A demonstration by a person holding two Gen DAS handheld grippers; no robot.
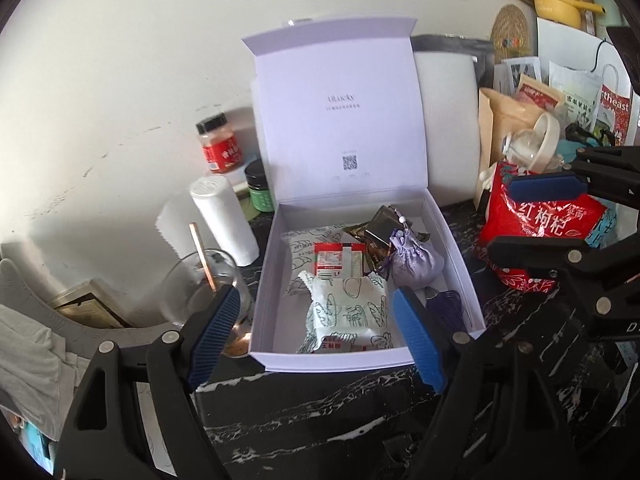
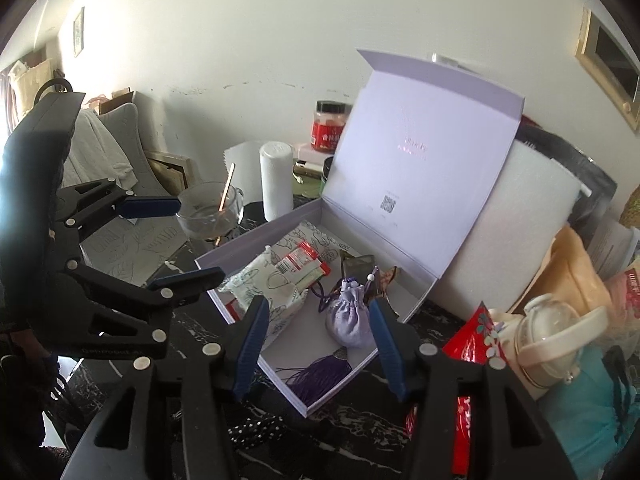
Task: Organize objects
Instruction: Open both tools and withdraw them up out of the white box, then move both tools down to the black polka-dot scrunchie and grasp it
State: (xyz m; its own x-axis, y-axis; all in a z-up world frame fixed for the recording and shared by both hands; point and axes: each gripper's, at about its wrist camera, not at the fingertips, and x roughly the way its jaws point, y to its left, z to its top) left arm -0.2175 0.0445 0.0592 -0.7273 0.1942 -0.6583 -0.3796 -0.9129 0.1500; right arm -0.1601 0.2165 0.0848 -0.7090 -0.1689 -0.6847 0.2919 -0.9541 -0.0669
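An open lilac box (image 1: 336,362) (image 2: 260,232) sits on the black marble top with its lid (image 1: 340,120) (image 2: 420,152) upright. Inside lie white snack packets with bread drawings (image 1: 348,312) (image 2: 272,284), a red-and-white packet (image 1: 336,260) (image 2: 302,264), dark foil packets (image 1: 380,224) (image 2: 360,266), a lilac drawstring pouch (image 1: 416,264) (image 2: 348,320) and a purple tassel (image 1: 448,308) (image 2: 320,372). My left gripper (image 1: 316,336) (image 2: 172,242) hovers open before the box's near side. My right gripper (image 2: 320,344) (image 1: 540,216) hovers open at the box's right side, framing the pouch, holding nothing.
Left of the box stand a glass bowl with a straw (image 1: 200,288) (image 2: 208,208), a white cylinder (image 1: 224,220) (image 2: 276,180), a red jar (image 1: 220,144) (image 2: 328,128) and a green jar (image 1: 260,192). A red bag (image 1: 568,216) and a clear bottle (image 1: 532,144) (image 2: 556,336) crowd the right.
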